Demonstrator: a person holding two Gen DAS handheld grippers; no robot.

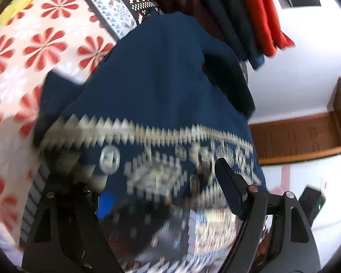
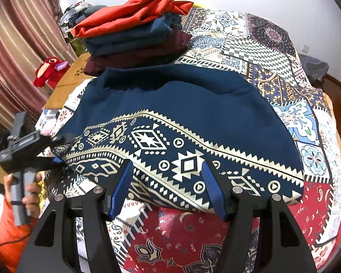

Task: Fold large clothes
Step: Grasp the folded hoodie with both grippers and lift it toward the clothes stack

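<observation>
A folded navy garment [image 2: 181, 118] with a cream geometric border lies on the patterned bedspread [image 2: 272, 45]. My right gripper [image 2: 168, 186] is open, its blue-padded fingers [image 2: 122, 188] spread over the garment's near border edge. My left gripper [image 2: 45, 150] shows at the left of the right wrist view, at the garment's left corner. In the left wrist view the garment [image 1: 161, 86] fills the frame, blurred, and drapes between the left gripper's [image 1: 161, 193] spread fingers [image 1: 229, 186]; the left finger is mostly hidden by cloth.
A stack of folded clothes [image 2: 134, 34], red on top, then navy and maroon, sits behind the garment. A red plush toy [image 2: 48, 70] lies on a wooden surface at left. A floral sheet [image 1: 34, 56] and the bed's wooden frame [image 1: 302, 136] show in the left wrist view.
</observation>
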